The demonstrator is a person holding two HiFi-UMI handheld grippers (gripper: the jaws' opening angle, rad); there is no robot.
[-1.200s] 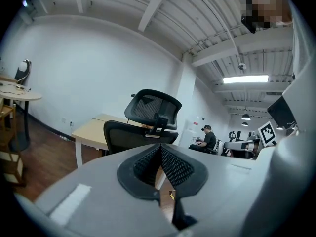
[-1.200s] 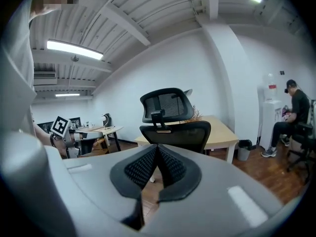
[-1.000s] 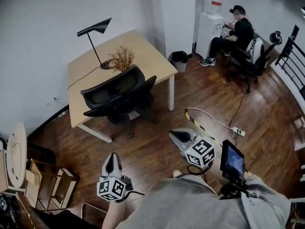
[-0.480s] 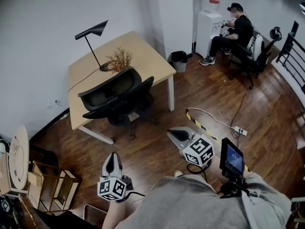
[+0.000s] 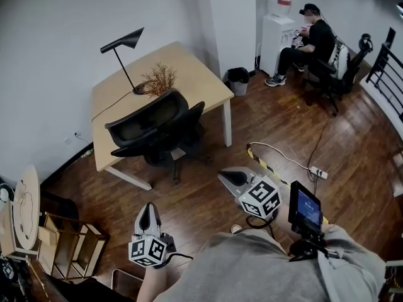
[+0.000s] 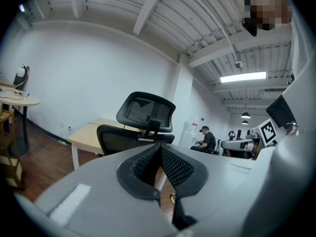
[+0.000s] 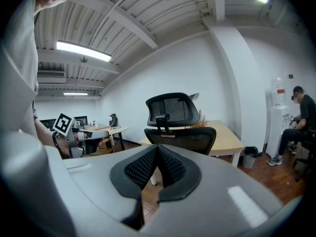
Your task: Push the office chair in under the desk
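A black mesh office chair (image 5: 154,128) stands at the front edge of the light wooden desk (image 5: 189,68), its seat partly under the top and its back toward me. In the head view my left gripper (image 5: 147,211) and right gripper (image 5: 228,177) hover over the wooden floor, well short of the chair and touching nothing. Both point at the chair. The left gripper view shows the chair (image 6: 144,122) beyond the left gripper (image 6: 160,158), whose jaws are shut and empty. In the right gripper view the chair (image 7: 178,121) sits beyond the right gripper (image 7: 157,159), likewise shut and empty.
A black lamp (image 5: 123,41) and a dried plant (image 5: 160,77) are on the desk. On the floor to the right lie a cable with a power strip (image 5: 317,172) and striped tape (image 5: 264,165). A bin (image 5: 237,79), a water dispenser (image 5: 278,33) and a seated person (image 5: 313,41) are at the back. Wooden shelving (image 5: 63,247) stands at left.
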